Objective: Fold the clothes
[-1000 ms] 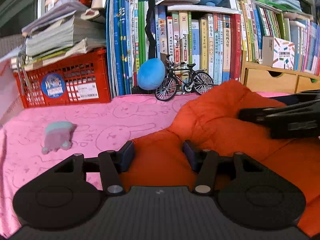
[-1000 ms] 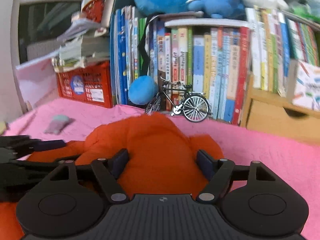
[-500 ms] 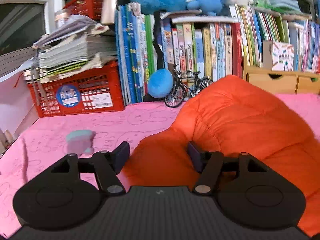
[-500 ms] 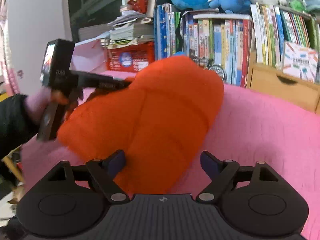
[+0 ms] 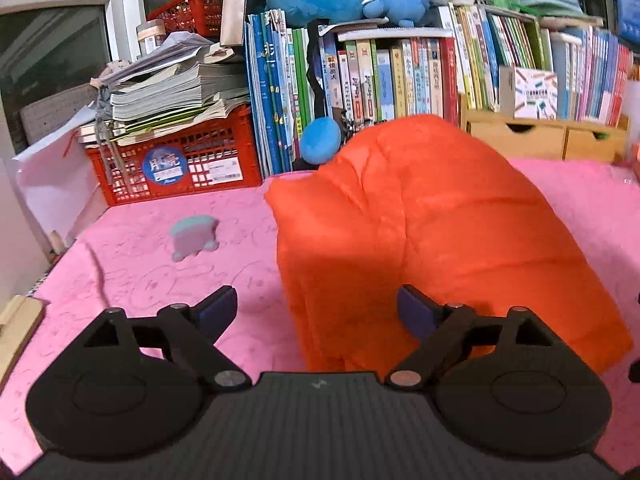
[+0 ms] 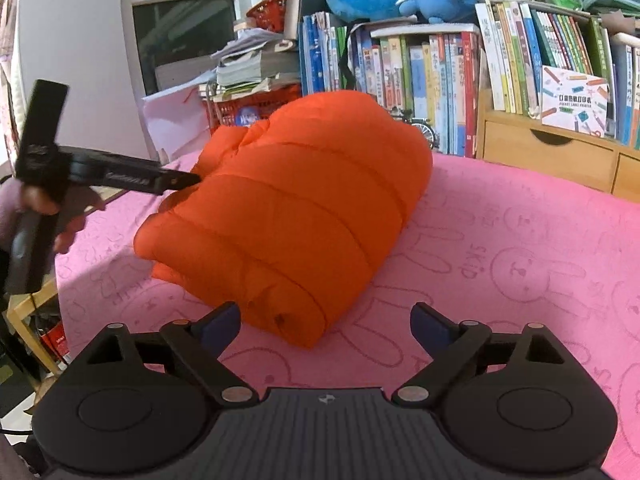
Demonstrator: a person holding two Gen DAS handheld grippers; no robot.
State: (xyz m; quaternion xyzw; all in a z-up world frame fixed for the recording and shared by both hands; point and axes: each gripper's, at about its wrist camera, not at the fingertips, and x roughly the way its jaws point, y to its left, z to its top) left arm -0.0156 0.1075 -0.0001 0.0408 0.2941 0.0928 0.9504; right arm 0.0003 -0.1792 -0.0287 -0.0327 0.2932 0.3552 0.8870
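Spread over the worktop (image 6: 520, 240): a pink rabbit-print cloth, probably there to give a clean, soft base for folding. Backed by a row of books (image 6: 420, 72) and a red crate (image 5: 180, 164), well clear of the work.

Near the middle of the worktop, resting free: the orange quilted jacket (image 6: 288, 220), already gathered into a thick folded bundle. Held by nothing. Long axis from the near edge of the worktop back toward the books, slanting left to right in the right wrist view, with the quilting seams running across it. Rounded hump at the far end; stacked layer edges at the near end, facing the left gripper (image 5: 316, 304).

Left gripper drawn back at the bundle's near left side, fingers (image 5: 218, 312) spread wide after just opening, pressing on no cloth. Seen from the right with its tip at the jacket's flank; cannot tell whether touching.

Right gripper (image 6: 324, 316) just short of the bundle's rolled near corner, likewise just opened wide and empty. Judged: a fold just released, both tools backing off to leave it settled.

Off to the left, apart: a small grey-green soft toy (image 5: 194, 236).
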